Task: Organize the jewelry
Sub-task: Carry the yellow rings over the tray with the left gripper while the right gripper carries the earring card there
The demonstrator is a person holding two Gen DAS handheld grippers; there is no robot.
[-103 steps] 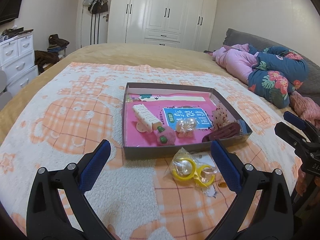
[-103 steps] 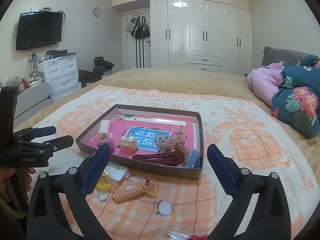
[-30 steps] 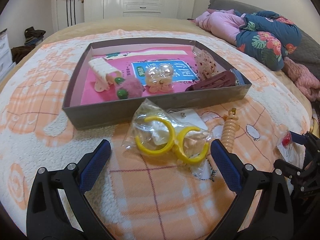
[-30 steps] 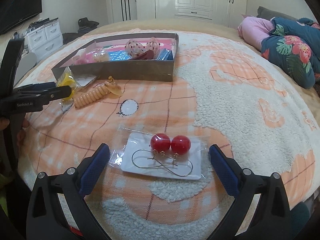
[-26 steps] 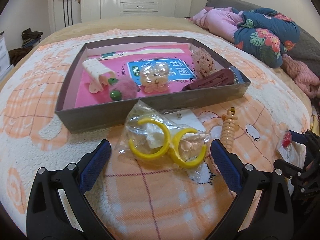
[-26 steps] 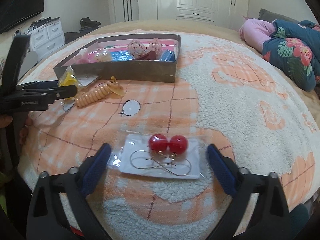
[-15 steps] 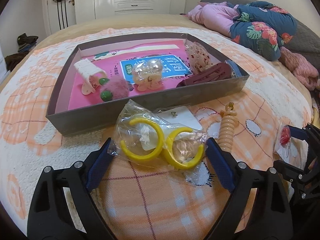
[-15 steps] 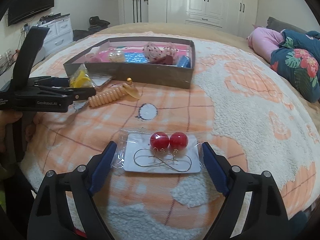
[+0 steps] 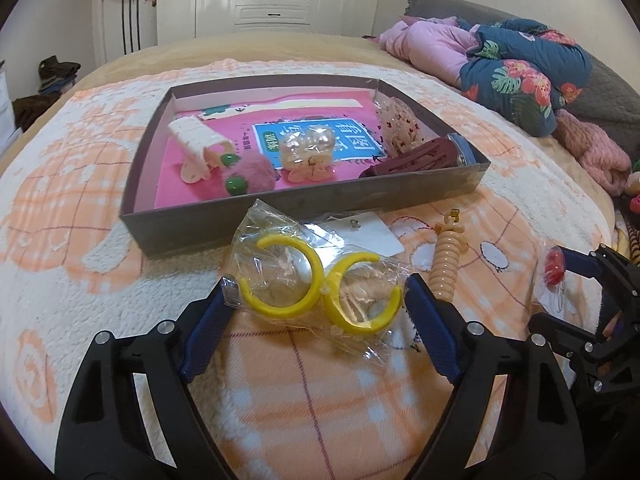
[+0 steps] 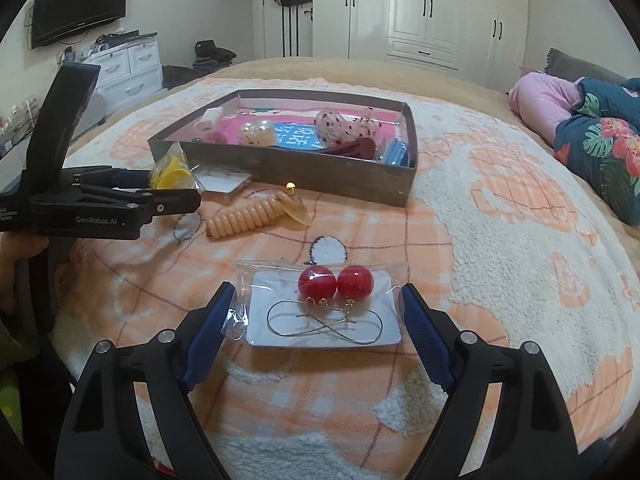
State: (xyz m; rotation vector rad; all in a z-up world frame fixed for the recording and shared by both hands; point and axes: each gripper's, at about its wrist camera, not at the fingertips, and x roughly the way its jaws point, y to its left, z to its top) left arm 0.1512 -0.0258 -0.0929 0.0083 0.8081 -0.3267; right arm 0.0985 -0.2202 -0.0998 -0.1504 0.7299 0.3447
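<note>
On the blanket (image 9: pixel 60 208), just before the box (image 9: pixel 280 216): hoop earring bag (image 9: pixel 316 292), a card (image 9: pixel 368 232) tucked behind it; spiral hair tie (image 9: pixel 448 264) rightward; ball earring bag (image 10: pixel 320 308) nearer, well apart from the box.

Both fisheye wrist views look forward and downward, close over the orange-and-white plaid fleece blanket (image 9: pixel 280 380). Each takes in the shallow grey cardboard box (image 9: pixel 304 212) (image 10: pixel 320 178) and the other's black gripper at its edge.
</note>
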